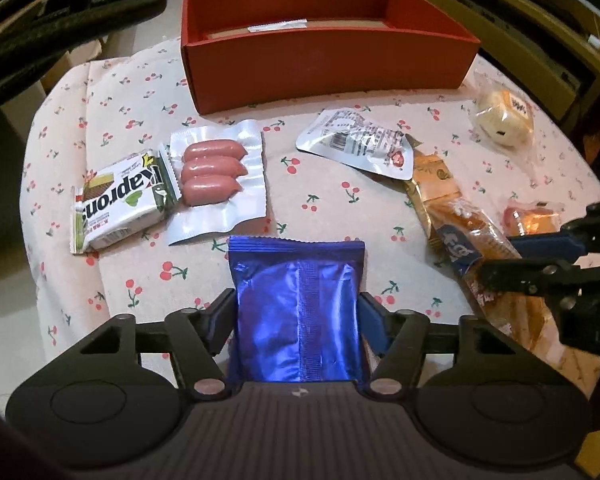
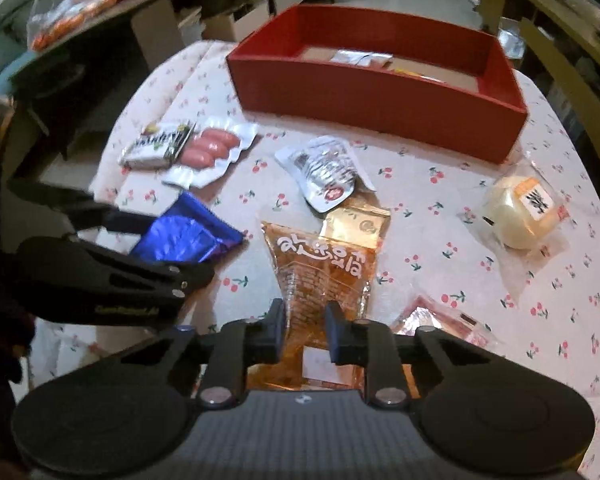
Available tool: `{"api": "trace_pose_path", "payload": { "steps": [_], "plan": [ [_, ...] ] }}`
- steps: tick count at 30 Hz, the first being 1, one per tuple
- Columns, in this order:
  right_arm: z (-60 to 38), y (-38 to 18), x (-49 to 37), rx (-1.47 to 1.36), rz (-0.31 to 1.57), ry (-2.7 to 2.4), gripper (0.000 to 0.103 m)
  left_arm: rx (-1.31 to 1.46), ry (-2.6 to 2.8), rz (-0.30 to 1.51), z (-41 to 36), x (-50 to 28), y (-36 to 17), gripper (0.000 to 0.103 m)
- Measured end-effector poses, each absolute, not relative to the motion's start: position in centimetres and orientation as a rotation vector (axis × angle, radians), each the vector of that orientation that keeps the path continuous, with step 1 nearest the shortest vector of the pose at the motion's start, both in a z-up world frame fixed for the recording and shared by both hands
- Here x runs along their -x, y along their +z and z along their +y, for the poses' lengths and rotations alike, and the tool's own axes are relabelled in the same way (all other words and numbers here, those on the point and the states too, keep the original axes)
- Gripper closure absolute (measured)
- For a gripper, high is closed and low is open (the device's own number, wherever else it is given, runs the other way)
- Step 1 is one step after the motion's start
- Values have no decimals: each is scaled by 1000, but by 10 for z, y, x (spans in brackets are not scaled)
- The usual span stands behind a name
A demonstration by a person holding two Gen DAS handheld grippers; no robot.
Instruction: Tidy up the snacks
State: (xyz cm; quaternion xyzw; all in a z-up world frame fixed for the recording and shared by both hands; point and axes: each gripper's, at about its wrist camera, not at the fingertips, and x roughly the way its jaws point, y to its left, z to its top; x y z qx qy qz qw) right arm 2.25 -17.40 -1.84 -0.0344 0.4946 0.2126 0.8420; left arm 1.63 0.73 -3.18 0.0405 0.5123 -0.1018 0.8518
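A shiny blue foil packet (image 1: 300, 300) lies on the cherry-print tablecloth, and my left gripper (image 1: 298, 312) is shut on its two long sides. In the right wrist view the same left gripper (image 2: 172, 248) holds the blue foil packet (image 2: 188, 232) at the left. My right gripper (image 2: 306, 324) pinches the near end of an orange snack packet (image 2: 324, 264) with white lettering. In the left wrist view the right gripper (image 1: 500, 258) grips the orange snack packet (image 1: 480, 224) at the right edge. A red open box (image 1: 328, 64) stands at the table's far side.
On the cloth lie a wafer pack (image 1: 120, 200), vacuum-packed sausages (image 1: 212, 172), a silver pouch (image 1: 356, 144), a gold packet (image 2: 356, 224), a wrapped pale bun (image 2: 520, 212) and a small red-orange packet (image 1: 532, 220). The red box (image 2: 380, 108) holds a few flat items. Shelves flank the table.
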Motion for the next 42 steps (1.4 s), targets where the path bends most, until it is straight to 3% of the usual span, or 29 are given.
{"api": "trace_pose_path", "payload": {
  "steps": [20, 25, 27, 29, 35, 37, 39, 42],
  "plan": [
    [-164, -17, -7, 110, 1025, 486, 80, -18, -294, 1046, 8, -8, -16, 35],
    [-160, -29, -10, 146, 1065, 469, 58, -24, -291, 1061, 8, -9, -20, 34],
    [-164, -27, -11, 130, 1052, 454, 39, -23, -287, 1064, 10, -9, -20, 34],
    [-166, -26, -13, 131, 1042, 433, 30, -20, -287, 1068, 10, -9, -20, 34],
    [-161, -49, -30, 70, 1154, 427, 25, -20, -297, 1080, 8, -10, -22, 34],
    [-154, -47, -26, 123, 1120, 414, 31, -23, -297, 1086, 7, -11, -24, 34],
    [-155, -45, -24, 137, 1100, 399, 52, -22, -292, 1094, 8, -11, -25, 38],
    [-162, -38, -21, 93, 1083, 408, 61, 2, -294, 1098, 12, -11, -25, 39]
  ]
}}
